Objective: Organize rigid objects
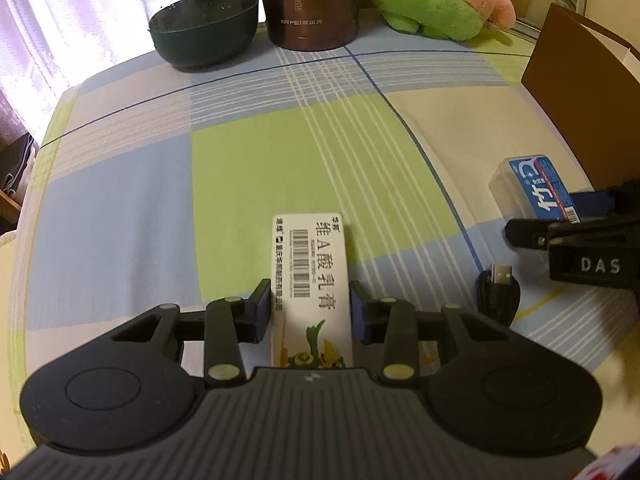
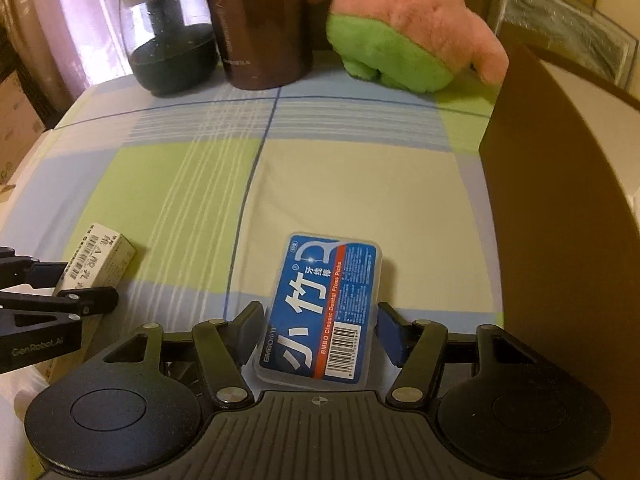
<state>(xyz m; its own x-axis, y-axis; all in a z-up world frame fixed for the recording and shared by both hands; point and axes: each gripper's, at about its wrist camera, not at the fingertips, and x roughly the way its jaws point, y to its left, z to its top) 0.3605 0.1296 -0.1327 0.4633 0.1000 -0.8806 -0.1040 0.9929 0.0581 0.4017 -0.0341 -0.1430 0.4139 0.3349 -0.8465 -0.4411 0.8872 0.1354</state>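
Left wrist view, nearest first: the left gripper [image 1: 312, 312] has its fingers [image 1: 262, 312] closed against the long sides of a narrow white ointment box [image 1: 316, 280], which lies flat on the checked cloth [image 1: 312, 152] of the tabletop. Beside it to the right lies a black USB cable [image 1: 498, 284].

In the right wrist view, the right gripper [image 2: 318, 330] straddles a clear floss-pick box [image 2: 324, 308] with a blue label. Its left finger sits at the box's edge, but the blue pad on the right seems to stand just clear of it, so I judge this one not yet clamped.

To do this step well, the right fingers should probably close square on the long sides of the floss-pick box, near its middle, before any lift, since the smooth plastic could slip or twist. The ointment box looks light and thin-walled, so a gentle squeeze is likely enough.

Farther right stands a brown cardboard box [image 2: 560, 200], which is probably where the items go; its inside cannot be seen. At the back are a clear jar [image 2: 168, 40] with dark contents in its lower half, a brown vacuum flask [image 2: 260, 32] and a pink and green plush toy [image 2: 400, 28].
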